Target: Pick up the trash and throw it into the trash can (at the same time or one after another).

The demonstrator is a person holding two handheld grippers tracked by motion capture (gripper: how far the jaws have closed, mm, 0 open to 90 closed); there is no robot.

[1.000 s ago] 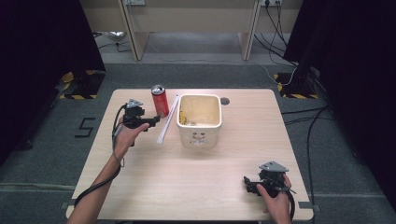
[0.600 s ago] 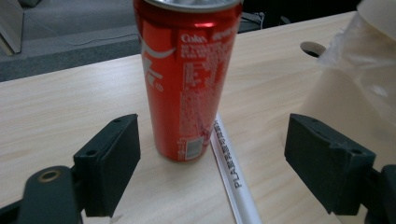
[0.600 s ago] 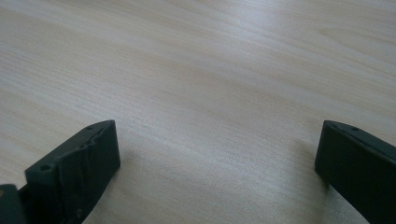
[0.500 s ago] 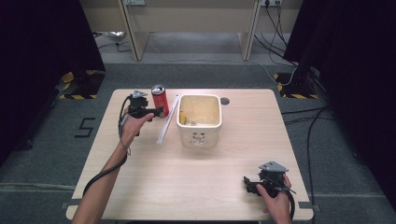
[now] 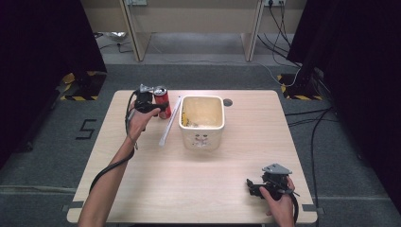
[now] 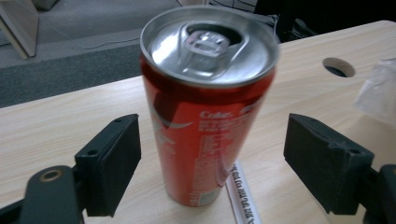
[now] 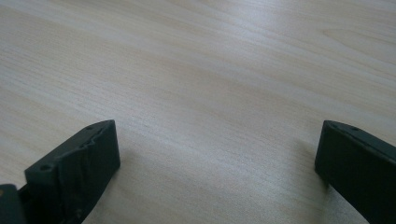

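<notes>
The can (image 6: 205,107) stands upright between the spread jaws of the left gripper (image 6: 210,158), with a gap on each side, so neither jaw touches it. In the high view the can (image 5: 162,102) stands near the table's (image 5: 227,189) far edge, toward the far left corner, just left of a long white strip (image 5: 170,121) and the cream tub (image 5: 202,122); the left gripper (image 5: 158,107) meets it from the left. The left gripper view alone shows the gaps at the jaws, the strip's printed end (image 6: 243,196) touching the can's base, and a round hole (image 6: 338,67) in the table. The high view alone shows the right gripper (image 5: 253,187) near the near right corner, well apart from the can; its jaws are spread over bare wood in the right gripper view. The can is red with white lettering, and its silver top is opened with the tab still on.
</notes>
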